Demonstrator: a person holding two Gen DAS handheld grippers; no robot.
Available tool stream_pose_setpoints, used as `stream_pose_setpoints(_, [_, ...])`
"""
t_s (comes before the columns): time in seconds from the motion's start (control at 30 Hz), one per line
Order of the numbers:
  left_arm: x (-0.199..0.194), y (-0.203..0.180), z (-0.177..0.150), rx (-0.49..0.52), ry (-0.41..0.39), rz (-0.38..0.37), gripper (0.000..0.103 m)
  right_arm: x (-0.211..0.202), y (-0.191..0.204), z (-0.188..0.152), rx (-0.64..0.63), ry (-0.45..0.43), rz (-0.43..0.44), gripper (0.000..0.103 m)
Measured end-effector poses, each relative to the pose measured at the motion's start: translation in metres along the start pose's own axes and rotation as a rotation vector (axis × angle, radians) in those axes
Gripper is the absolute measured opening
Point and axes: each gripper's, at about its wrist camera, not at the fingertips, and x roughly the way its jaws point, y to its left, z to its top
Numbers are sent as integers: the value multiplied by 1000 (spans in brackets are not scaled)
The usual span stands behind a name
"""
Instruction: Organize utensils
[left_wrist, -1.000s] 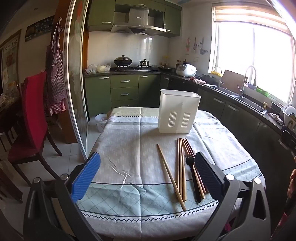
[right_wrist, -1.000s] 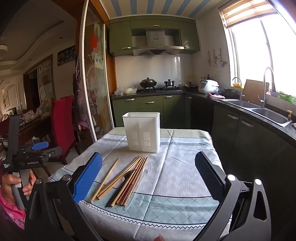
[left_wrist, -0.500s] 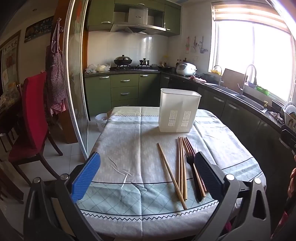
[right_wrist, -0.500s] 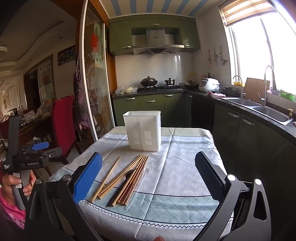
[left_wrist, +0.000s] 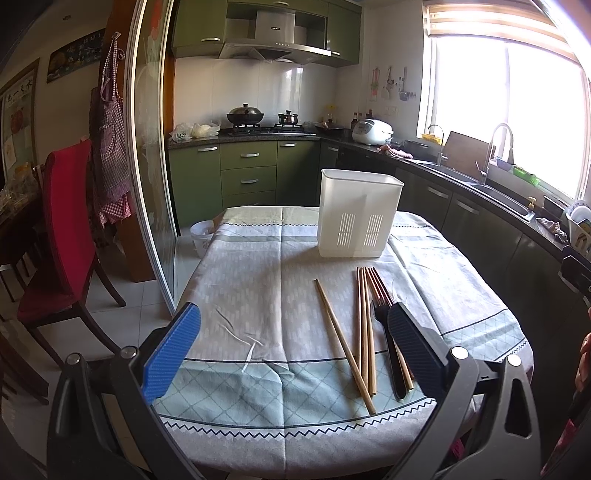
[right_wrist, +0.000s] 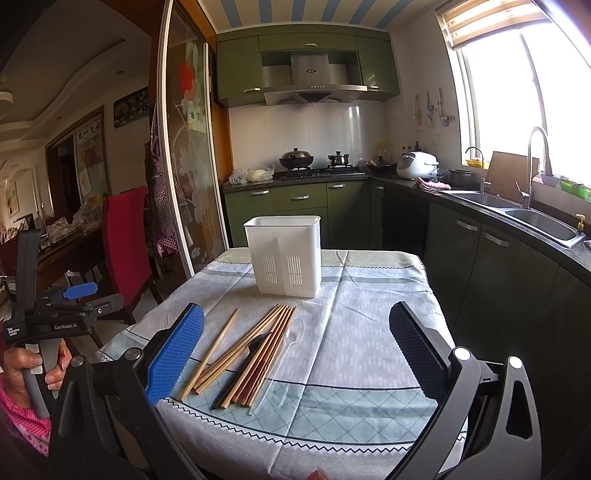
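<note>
Right wrist view alone shows a clear plastic spoon (right_wrist: 288, 341) beside wooden chopsticks (right_wrist: 255, 350) and a black plastic fork (right_wrist: 243, 363) on the cloth-covered tabletop (right_wrist: 369, 332), before a white slotted plastic utensil holder (right_wrist: 284, 256). Right gripper (right_wrist: 295, 350) and left gripper (left_wrist: 293, 343) hover above the near edge, jaws open, empty.

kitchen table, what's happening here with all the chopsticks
A person holds a two-finger gripper in each hand above the table. Both the left gripper and the right gripper are open and hold nothing. The chopsticks, a black fork and a clear spoon lie loose on the cloth. The white utensil holder stands upright behind them.
</note>
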Motion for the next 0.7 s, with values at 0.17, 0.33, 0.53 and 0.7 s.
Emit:
stream_pose_setpoints(0.17, [2, 0, -1, 2, 3, -1, 97, 0, 0, 0, 1, 0, 0, 99])
stream_pose_setpoints(0.33, [2, -1, -2, 2, 4, -1, 97, 0, 0, 1, 1, 2, -1, 99])
stream_pose_setpoints(0.53, [2, 0, -3, -2, 7, -2, 97, 0, 1, 1, 1, 5, -1, 99])
stream_pose_setpoints(0.7, [2, 0, -3, -2, 8, -2, 97, 0, 1, 1, 1, 7, -3, 99])
